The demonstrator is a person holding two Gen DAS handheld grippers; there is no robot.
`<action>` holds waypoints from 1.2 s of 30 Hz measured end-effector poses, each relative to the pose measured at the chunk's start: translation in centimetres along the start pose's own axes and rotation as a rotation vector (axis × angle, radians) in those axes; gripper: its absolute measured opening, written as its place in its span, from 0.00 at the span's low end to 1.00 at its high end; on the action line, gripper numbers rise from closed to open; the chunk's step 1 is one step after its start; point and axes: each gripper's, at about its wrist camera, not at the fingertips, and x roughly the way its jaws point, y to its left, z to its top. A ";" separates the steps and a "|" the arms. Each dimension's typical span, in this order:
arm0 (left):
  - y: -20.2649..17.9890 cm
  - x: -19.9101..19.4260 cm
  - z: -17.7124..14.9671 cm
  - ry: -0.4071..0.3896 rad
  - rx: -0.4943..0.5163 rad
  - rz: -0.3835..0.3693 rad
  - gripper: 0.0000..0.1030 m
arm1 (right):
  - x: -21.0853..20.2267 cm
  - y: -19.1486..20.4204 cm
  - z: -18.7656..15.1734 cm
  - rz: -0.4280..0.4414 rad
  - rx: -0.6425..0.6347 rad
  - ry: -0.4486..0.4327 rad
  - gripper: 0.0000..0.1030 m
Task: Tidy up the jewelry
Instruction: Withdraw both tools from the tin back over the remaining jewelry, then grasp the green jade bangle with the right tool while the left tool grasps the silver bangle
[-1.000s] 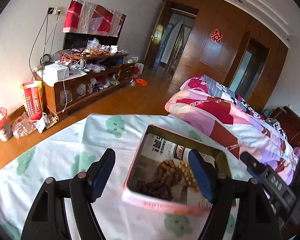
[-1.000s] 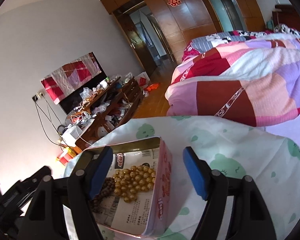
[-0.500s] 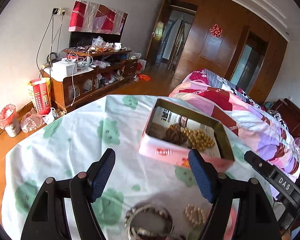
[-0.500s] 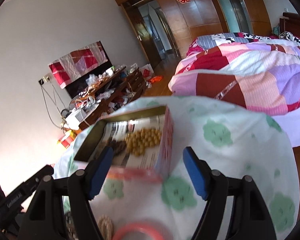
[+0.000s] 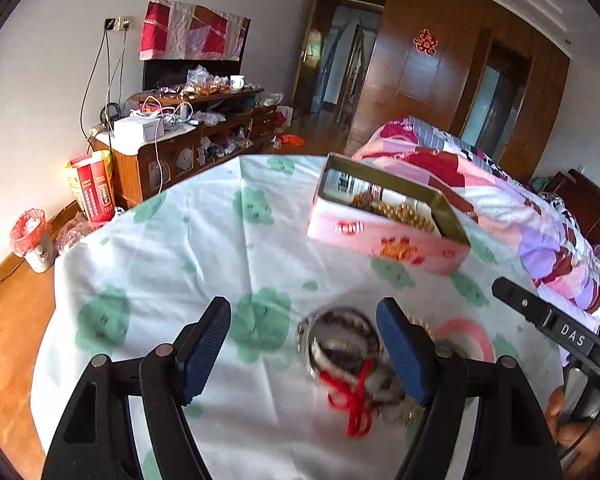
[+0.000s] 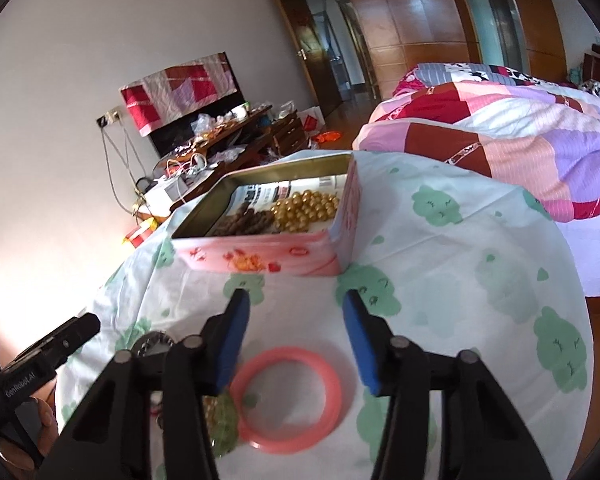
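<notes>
An open pink tin (image 5: 384, 240) (image 6: 260, 258) stands on the far part of the cloth-covered table and holds gold beads (image 6: 304, 210) and brown beads (image 6: 244, 222). Loose jewelry lies on the near part: a silvery bangle (image 5: 340, 344), a red string (image 5: 352, 400) and a pink bangle (image 6: 292, 354) (image 5: 464, 336). My left gripper (image 5: 304, 344) hovers open above the silvery bangle and grips nothing. My right gripper (image 6: 296, 340) hangs over the pink bangle. Its jaws are closing, and the pads touch nothing.
The round table wears a white cloth with green prints (image 5: 260, 320). A bed with a patchwork quilt (image 6: 500, 132) lies to the right. A cluttered wooden cabinet (image 5: 188, 136) and a red-bagged bin (image 5: 32, 236) stand to the left on the wood floor.
Both grippers drew back from over the tin to the near side of the table. The loose bangles and red string came into view. The right jaws narrowed.
</notes>
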 end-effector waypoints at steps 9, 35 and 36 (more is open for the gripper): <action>-0.9 -0.6 -2.2 0.051 0.080 -0.015 0.73 | -0.4 1.6 -1.7 0.062 -0.067 0.067 0.48; -1.3 -0.5 -1.1 0.084 0.085 -0.023 0.37 | -1.8 2.9 -2.3 0.108 -0.110 0.054 0.14; -1.4 -0.3 -1.0 0.100 0.064 -0.053 0.37 | -2.1 2.6 -2.1 0.098 -0.099 0.034 0.14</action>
